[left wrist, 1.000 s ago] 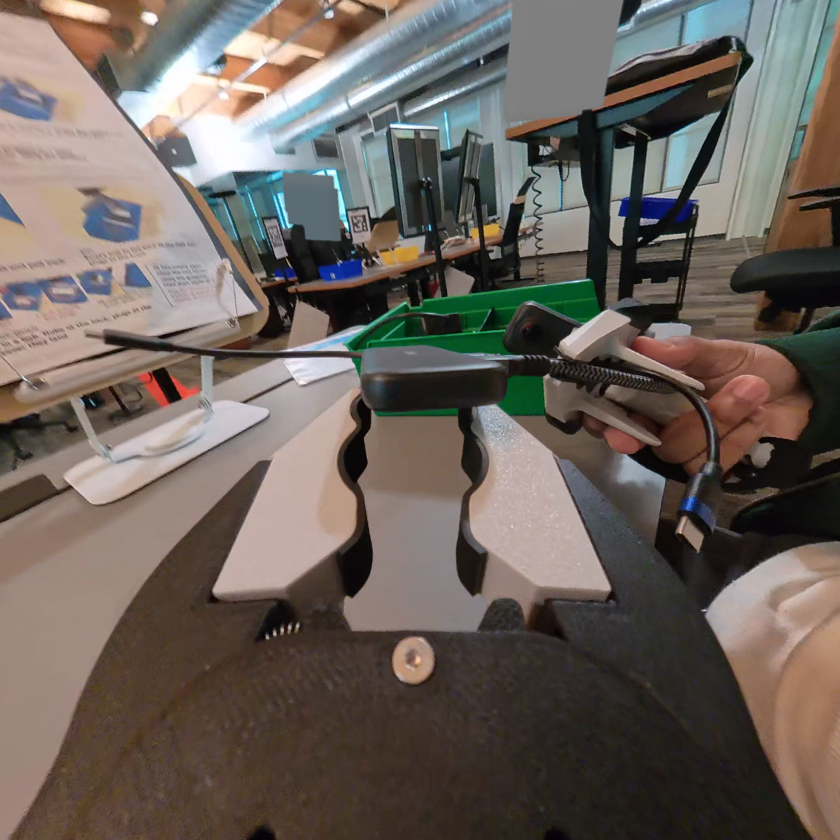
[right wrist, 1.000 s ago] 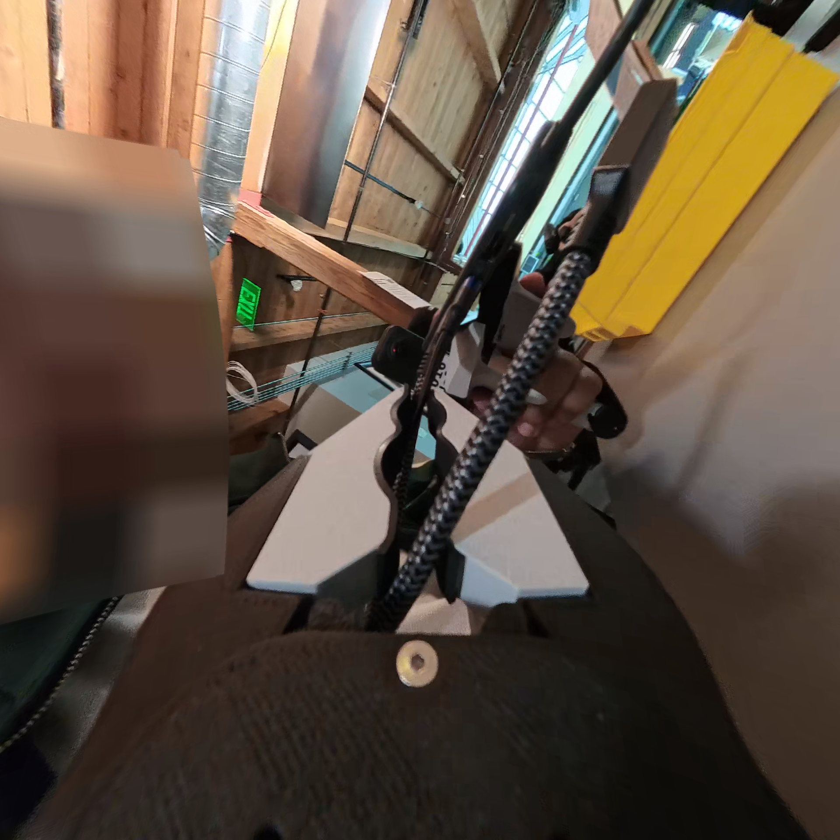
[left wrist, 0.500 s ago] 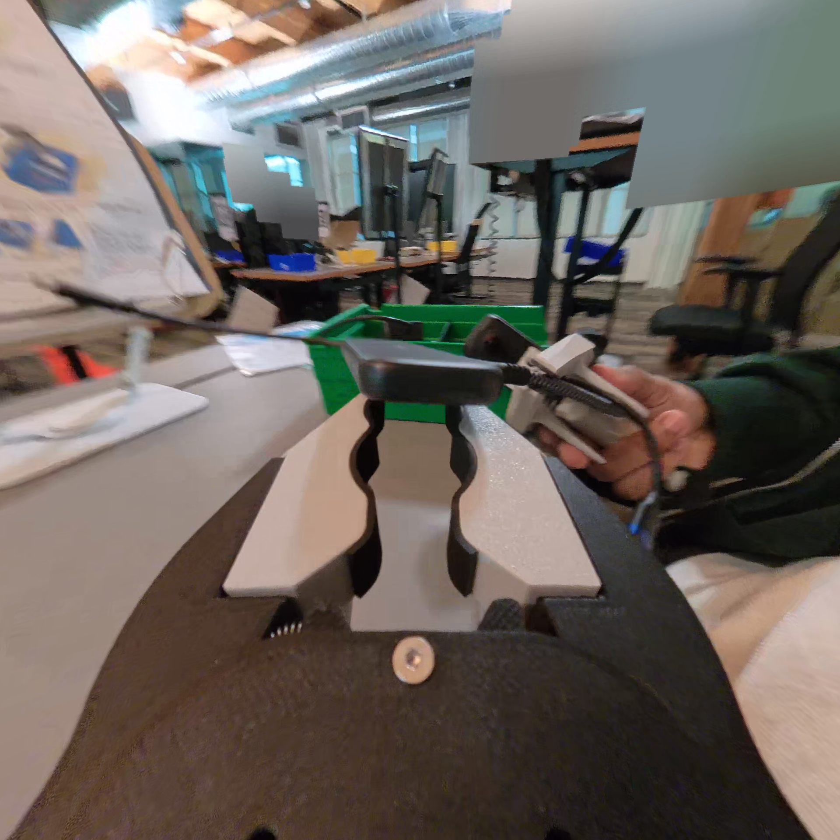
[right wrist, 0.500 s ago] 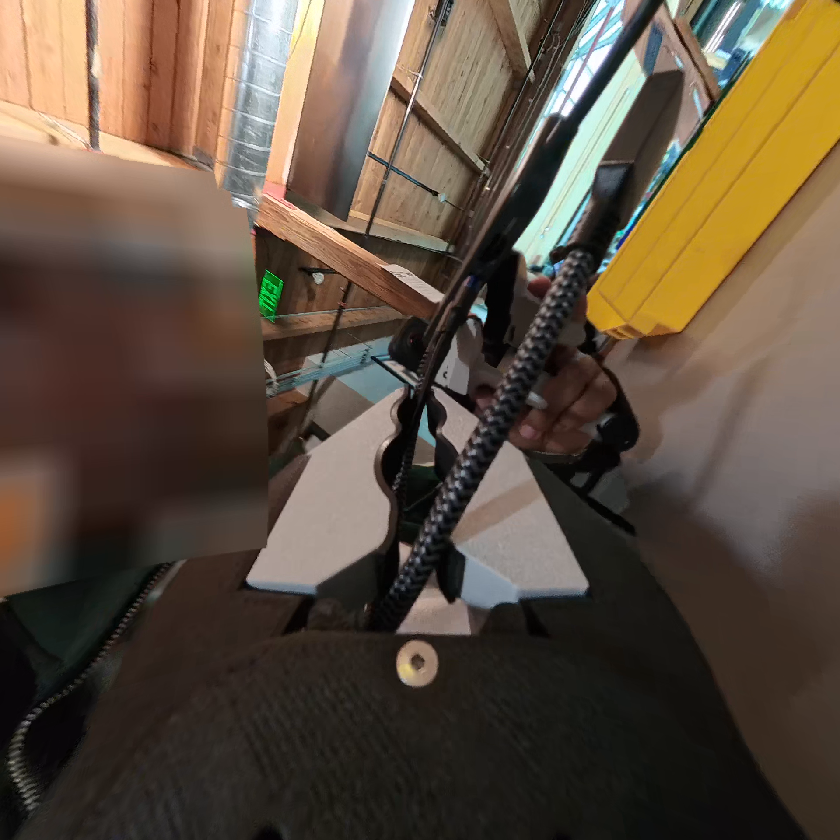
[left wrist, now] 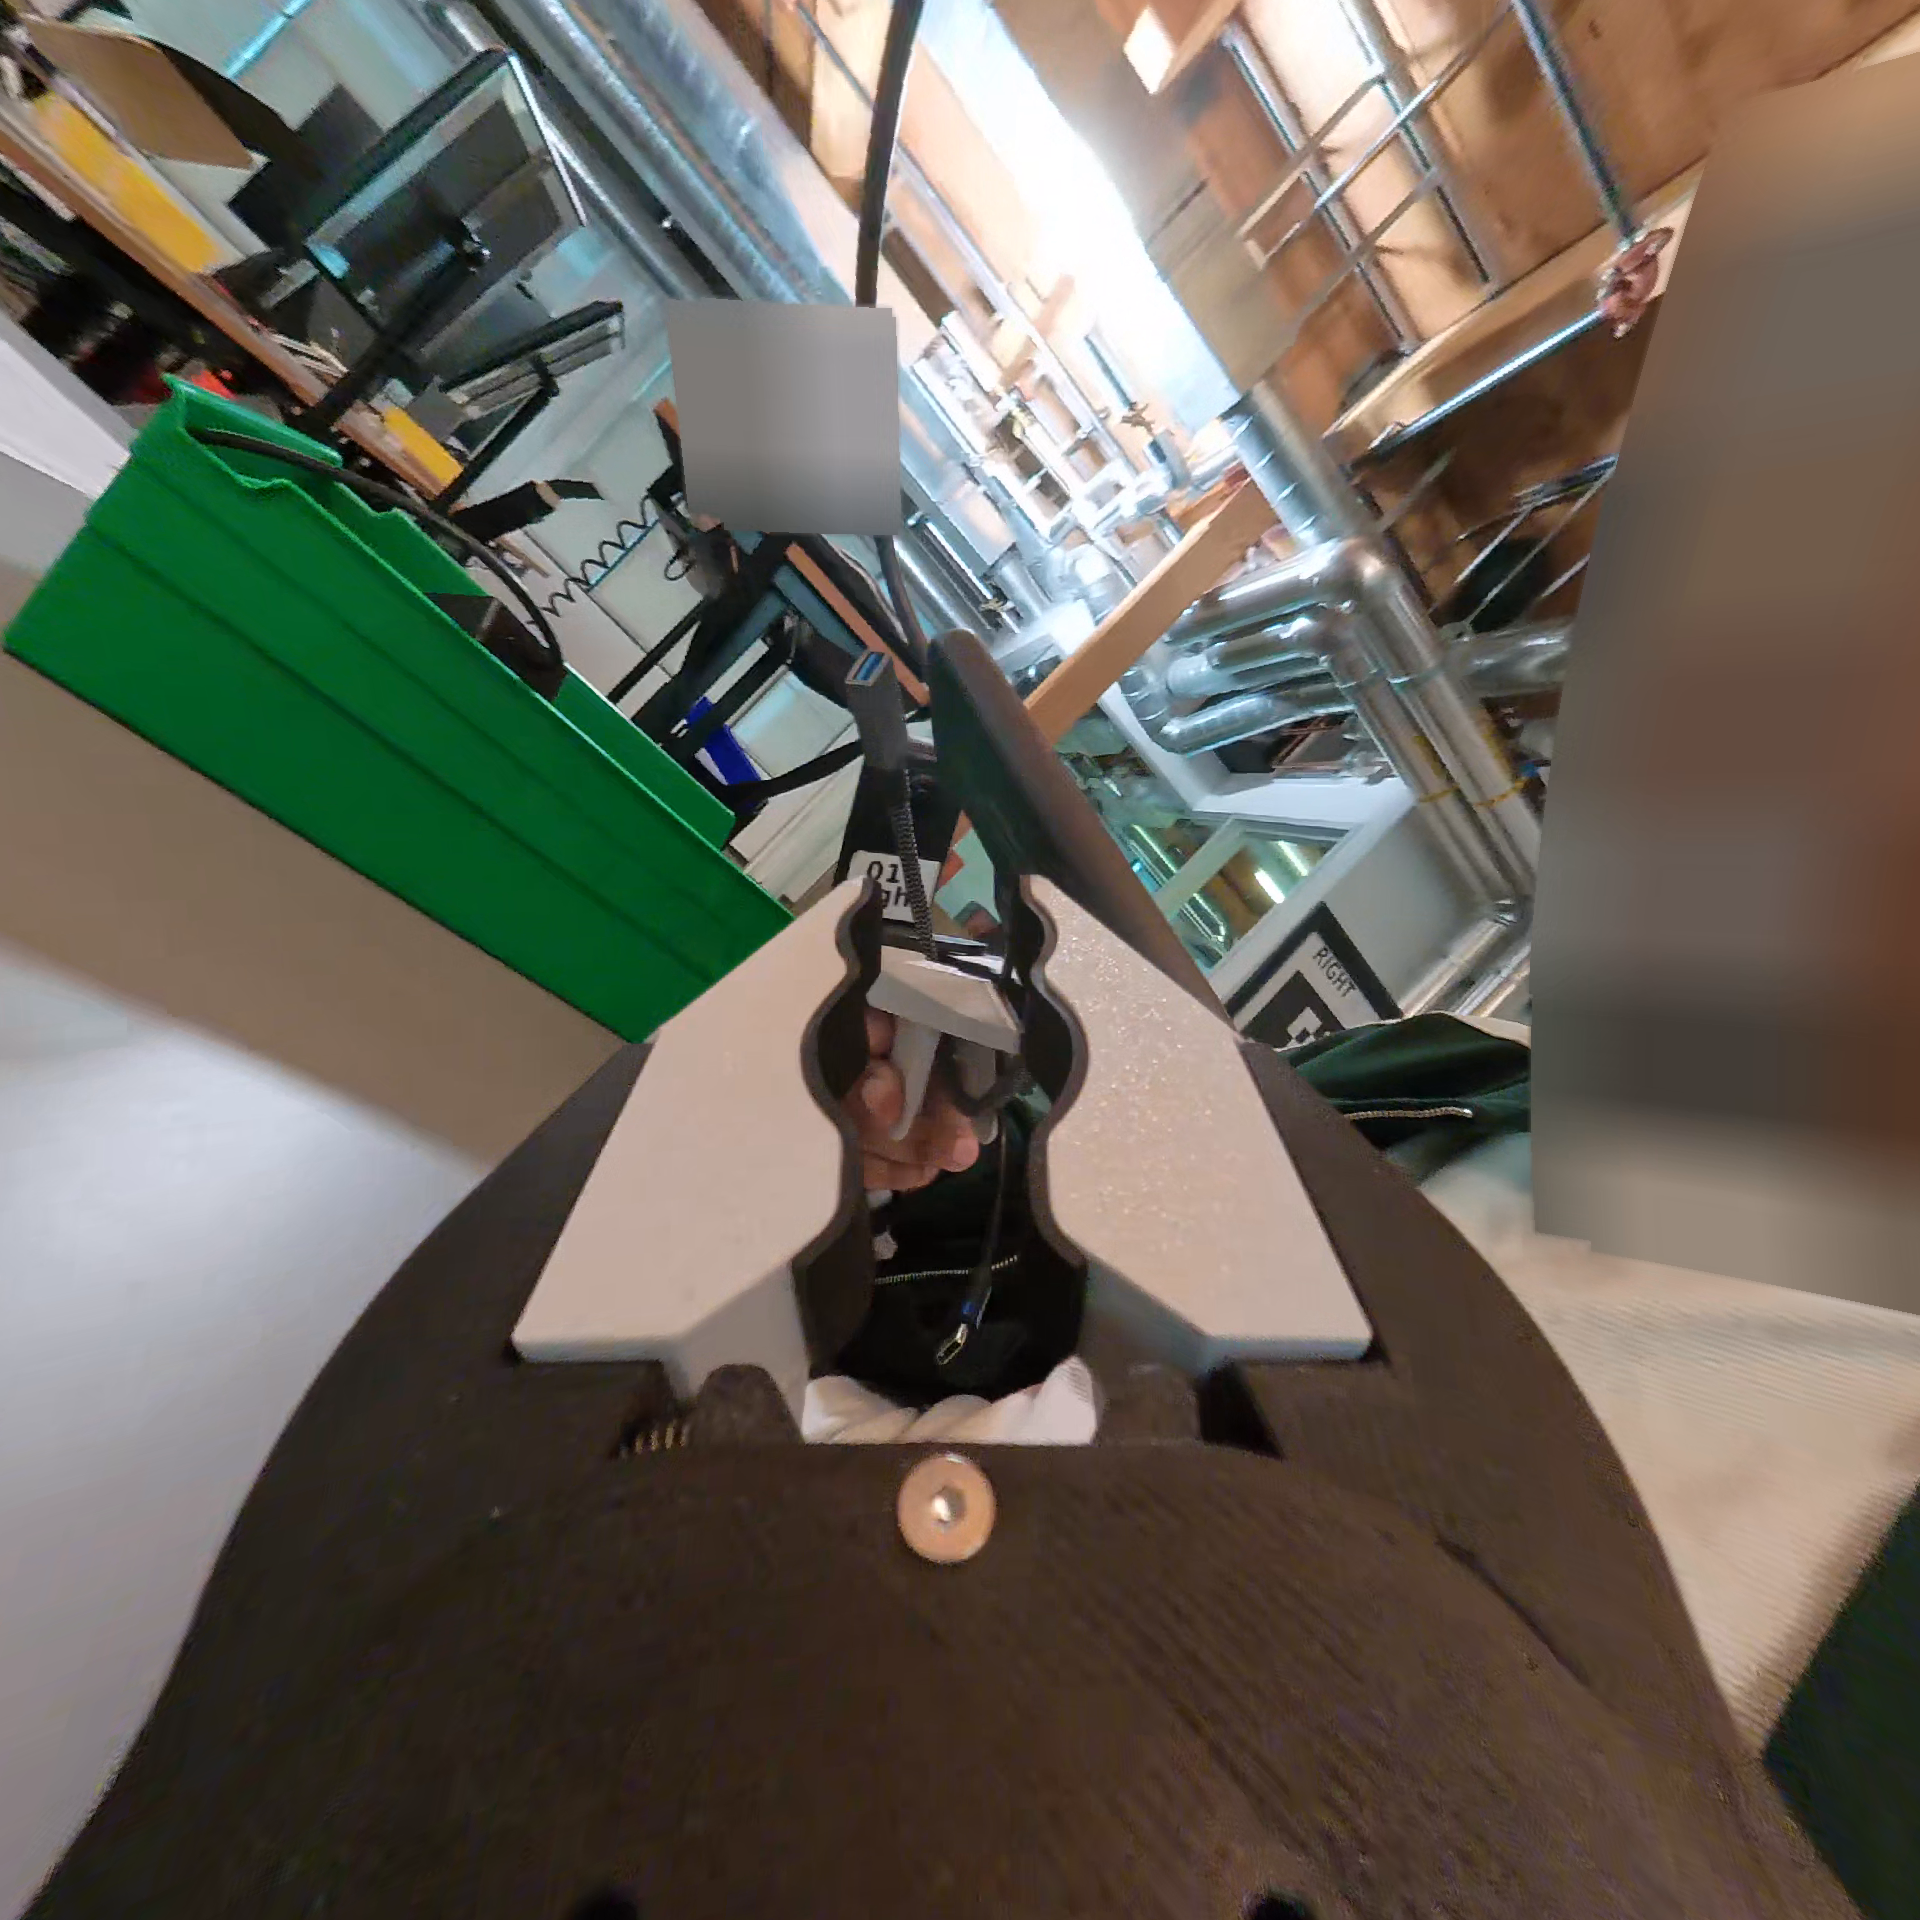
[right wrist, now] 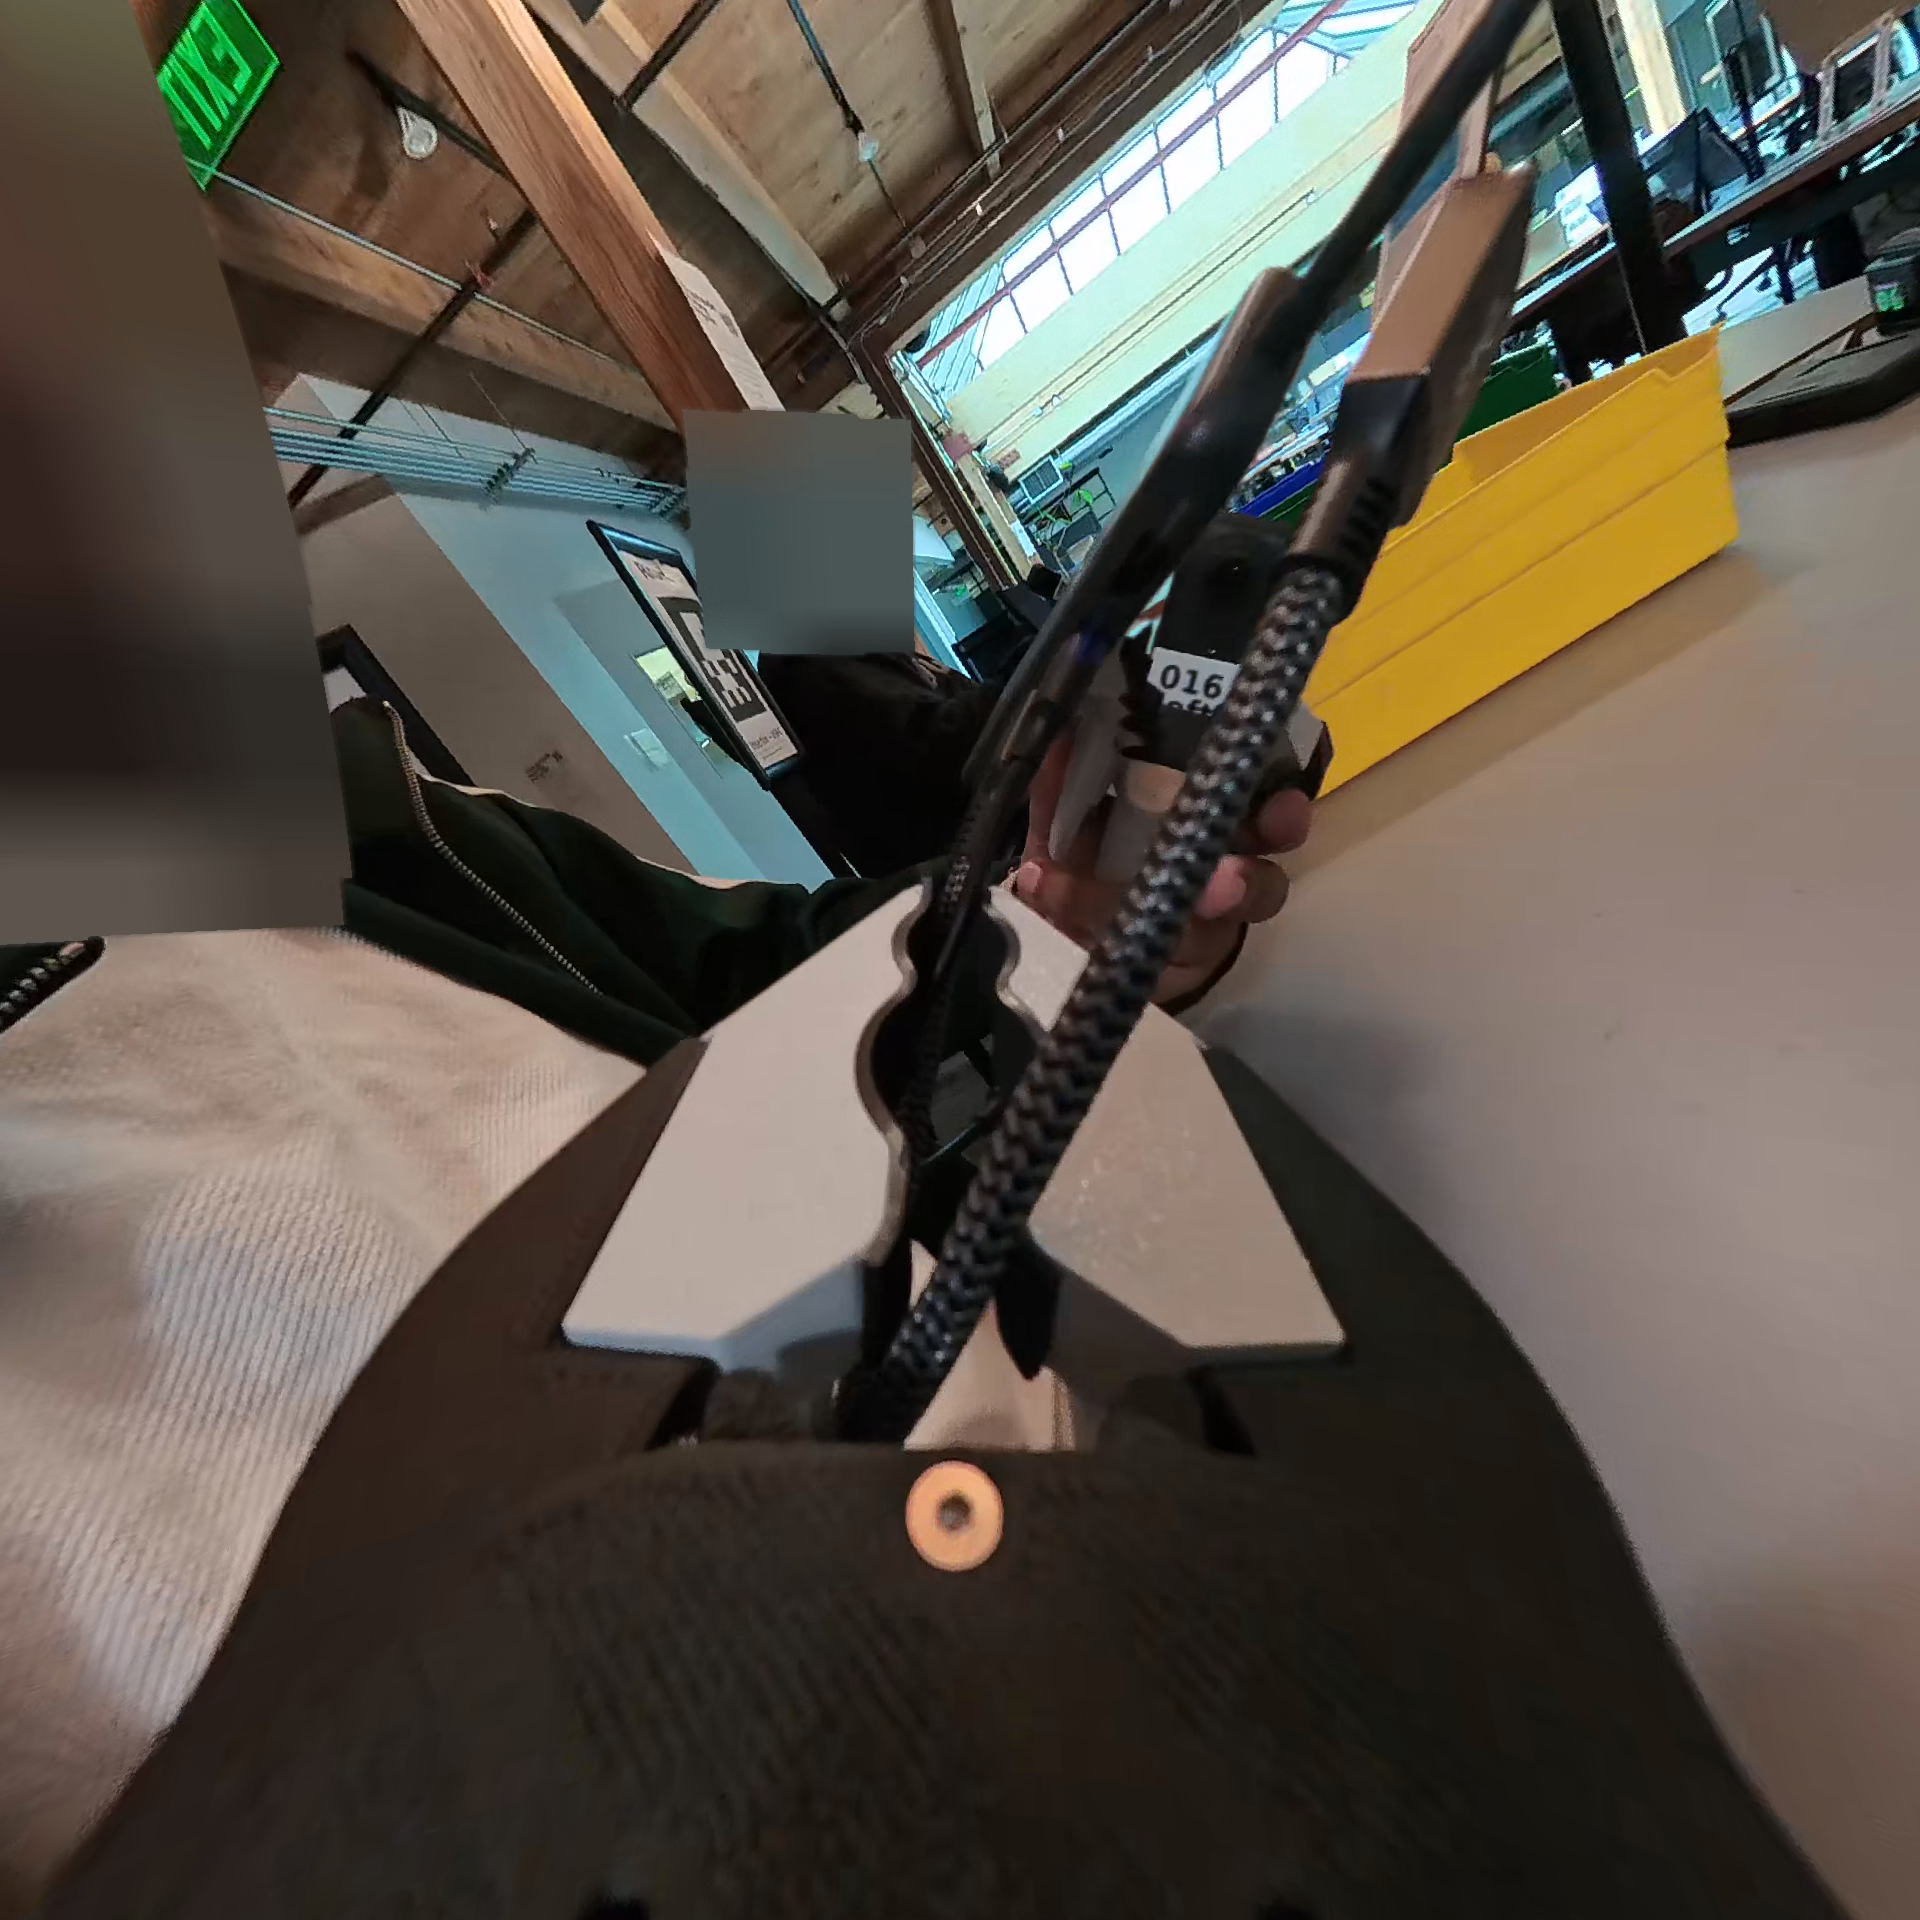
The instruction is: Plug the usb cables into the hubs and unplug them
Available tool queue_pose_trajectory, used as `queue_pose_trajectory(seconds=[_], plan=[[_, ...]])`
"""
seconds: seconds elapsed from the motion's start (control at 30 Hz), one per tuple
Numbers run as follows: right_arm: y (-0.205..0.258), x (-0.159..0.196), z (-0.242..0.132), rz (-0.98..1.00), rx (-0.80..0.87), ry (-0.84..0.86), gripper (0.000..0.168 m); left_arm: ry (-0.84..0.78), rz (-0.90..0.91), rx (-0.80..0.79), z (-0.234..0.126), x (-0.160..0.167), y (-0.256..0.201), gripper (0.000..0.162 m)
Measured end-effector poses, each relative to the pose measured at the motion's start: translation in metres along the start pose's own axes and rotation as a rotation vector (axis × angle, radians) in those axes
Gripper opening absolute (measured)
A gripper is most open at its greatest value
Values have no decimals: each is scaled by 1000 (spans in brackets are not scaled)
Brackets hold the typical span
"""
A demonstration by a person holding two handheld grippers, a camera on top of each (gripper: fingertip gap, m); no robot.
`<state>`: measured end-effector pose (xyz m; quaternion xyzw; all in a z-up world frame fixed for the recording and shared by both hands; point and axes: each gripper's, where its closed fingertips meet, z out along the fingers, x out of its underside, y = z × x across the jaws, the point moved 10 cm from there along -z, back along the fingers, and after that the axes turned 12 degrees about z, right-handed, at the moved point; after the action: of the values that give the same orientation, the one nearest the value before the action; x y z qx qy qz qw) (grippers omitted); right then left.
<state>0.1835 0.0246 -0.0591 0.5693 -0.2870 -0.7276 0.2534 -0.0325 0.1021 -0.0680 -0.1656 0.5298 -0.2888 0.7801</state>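
Green plastic bin (left wrist: 343,675) on the table (left wrist: 156,1122) holds a dark cable looping over its rim; a yellow bin (right wrist: 1538,551) sits across the tabletop, contents unseen. Left gripper (left wrist: 940,966) pinches the smooth black hub (left wrist: 1013,790) at its fingertips. Right gripper (right wrist: 961,1049) is clenched on the braided USB cable (right wrist: 1164,862) — its blocky plug (right wrist: 1439,281) stands just beside the hub, not inserted.

White sticker (right wrist: 1188,686) on far hand-held gripper, green ceiling sign (right wrist: 213,91), black-and-white marker placard (left wrist: 1317,985); writing present, not transcribed.
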Motion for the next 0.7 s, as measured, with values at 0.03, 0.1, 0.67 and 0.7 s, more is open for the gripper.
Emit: queue_pose_trajectory(seconds=[0.03, 0.1, 0.67, 0.7], plan=[[0, 0, -1, -9, 0, 8, 5, -1, 6, 14, 0, -1, -1, 22], [2, -1, -2, -30, -4, 24, 5, -9, 16, 49, 0, -2, -5, 22], [5, 1, 1, -151, 10, 93, 4, 40, 146, 160, 4, -2, -27, 36], [4, 1, 1, -157, 33, 101, 4, 67, 170, 101, 5, 0, -23, 38]])
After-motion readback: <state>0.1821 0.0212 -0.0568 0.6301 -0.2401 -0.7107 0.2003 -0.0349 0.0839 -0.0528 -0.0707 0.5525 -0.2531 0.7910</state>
